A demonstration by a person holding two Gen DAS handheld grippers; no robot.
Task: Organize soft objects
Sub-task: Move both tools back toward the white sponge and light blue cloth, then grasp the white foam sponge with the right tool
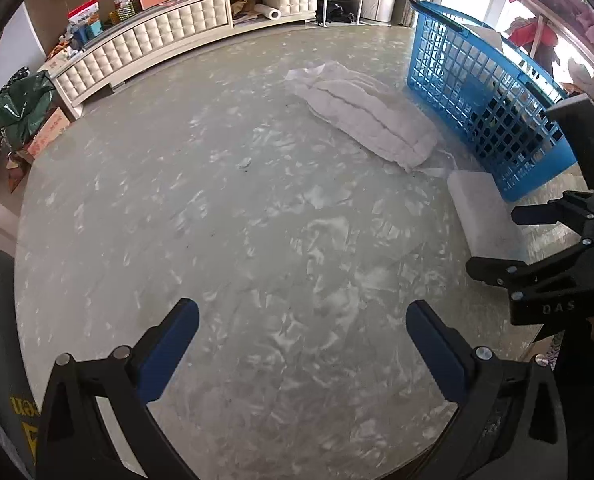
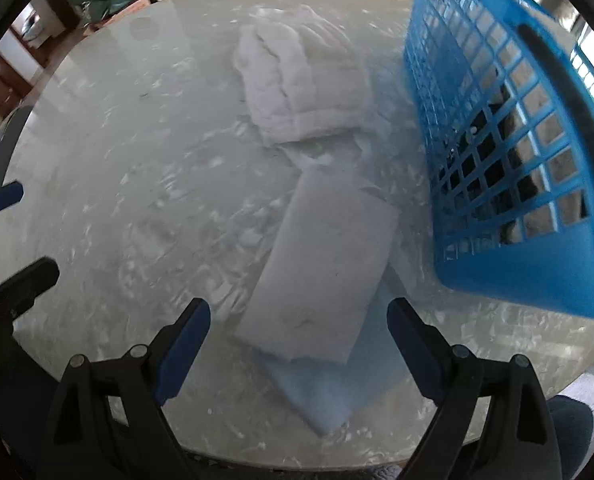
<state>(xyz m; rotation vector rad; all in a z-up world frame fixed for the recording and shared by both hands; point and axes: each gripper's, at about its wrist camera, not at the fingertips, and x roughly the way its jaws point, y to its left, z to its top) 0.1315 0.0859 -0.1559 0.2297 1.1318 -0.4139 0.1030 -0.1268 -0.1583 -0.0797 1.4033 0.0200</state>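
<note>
Round grey marbled glass desk [image 1: 217, 220]: carries all items below.

Blue plastic lattice laundry basket [image 1: 485, 92]: at the desk's far right, dark contents visible through the mesh.

White quilted folded cloth [image 1: 369, 120]: flat on the desk, just beside the basket.

White rectangular foam block [image 2: 325, 276]: on the desk near the basket, close to the quilted cloth.

Left gripper [image 1: 301, 344]: jaws spread wide over bare desk, holding nothing.

Right gripper [image 2: 299, 344]: jaws spread, the foam block's near end between them; pads not pressing on it.
</note>
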